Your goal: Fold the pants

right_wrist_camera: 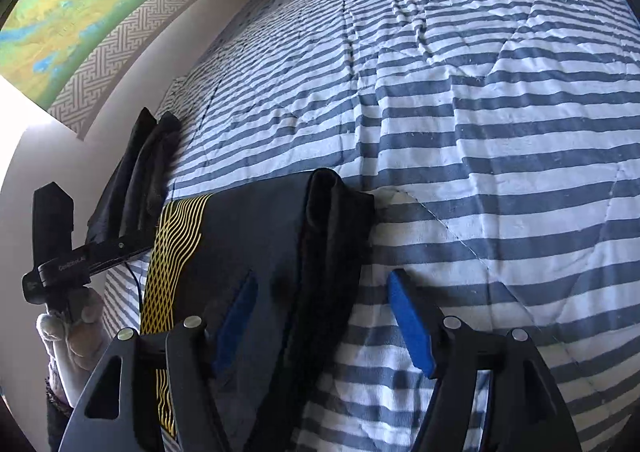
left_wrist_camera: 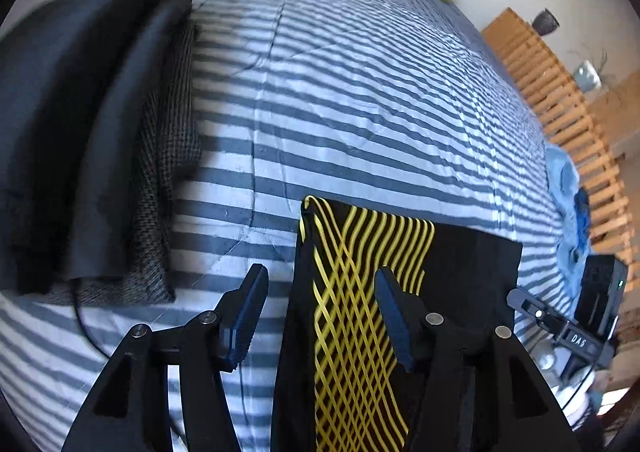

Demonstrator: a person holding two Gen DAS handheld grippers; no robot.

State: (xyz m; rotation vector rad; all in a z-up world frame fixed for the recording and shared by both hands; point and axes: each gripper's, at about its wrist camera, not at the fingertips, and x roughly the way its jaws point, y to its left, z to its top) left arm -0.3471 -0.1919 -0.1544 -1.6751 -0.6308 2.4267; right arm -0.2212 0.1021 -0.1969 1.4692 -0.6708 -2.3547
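Landmark: blue-and-white striped quilted bedspread [left_wrist_camera: 360,100].
Pants: folded black fabric pants with yellow wavy-line panel [left_wrist_camera: 348,292], flat on bedspread's near edge.
Left gripper [left_wrist_camera: 320,312]: fingers apart, straddling yellow panel, unclamped.
Right gripper [right_wrist_camera: 324,316]: fingers apart over pants' folded edge.
Handling: likely soft, light, limp; best pinched at folded edge, through all layers.

1. Pants [left_wrist_camera: 472,264]: smooth matt black cloth, band of thin yellow lines with a faint sheen.
2. Bed cover [left_wrist_camera: 360,100]: soft quilted cotton-like cloth, blue and white stripes, matt, lightly creased.
3. Left tongs [left_wrist_camera: 320,316]: matt black plastic, round shiny metal pins, ribbed dark blue pads.
4. Right tongs [right_wrist_camera: 324,320]: same matt plastic, brighter blue pads.
5. Folded stack [left_wrist_camera: 80,140]: dark smooth cloth over coarse grey weave.
6. Slatted frame [left_wrist_camera: 560,104]: bare pale wood.
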